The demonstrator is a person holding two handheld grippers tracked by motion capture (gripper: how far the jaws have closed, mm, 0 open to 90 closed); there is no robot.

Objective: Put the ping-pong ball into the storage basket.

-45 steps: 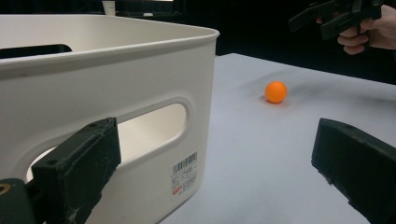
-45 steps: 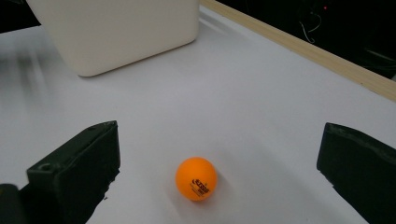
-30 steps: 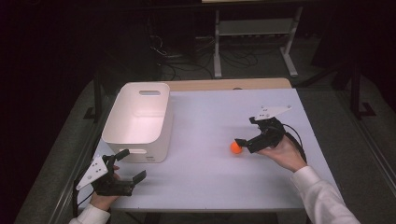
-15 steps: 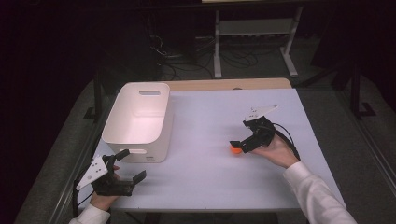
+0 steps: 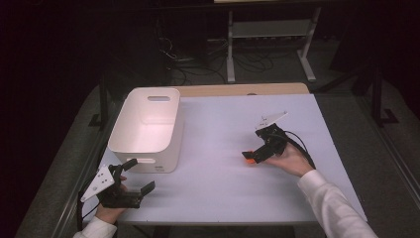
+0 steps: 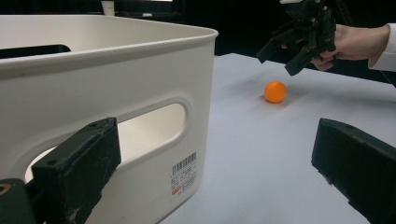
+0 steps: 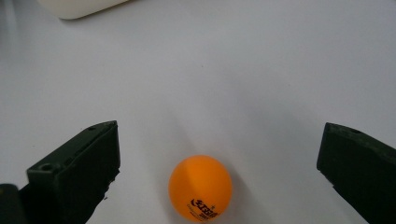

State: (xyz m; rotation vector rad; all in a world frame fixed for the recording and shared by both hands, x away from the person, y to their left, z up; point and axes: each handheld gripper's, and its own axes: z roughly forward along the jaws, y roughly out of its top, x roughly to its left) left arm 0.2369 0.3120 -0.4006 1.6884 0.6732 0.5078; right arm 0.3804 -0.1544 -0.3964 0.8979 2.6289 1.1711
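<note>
Orange ball partly hidden from above by right gripper; lies on table between its spread jaws, untouched, right of white bin.

— What's cut off or hard to read?

— In the high view the small orange plastic ball is mostly hidden under the right gripper. The white plastic bin runs off the left and bottom edges of the left gripper view.

— And print?

— The black logo on the ball is clipped at the bottom edge of the right gripper view; the bin's barcode label is too small to read.
</note>
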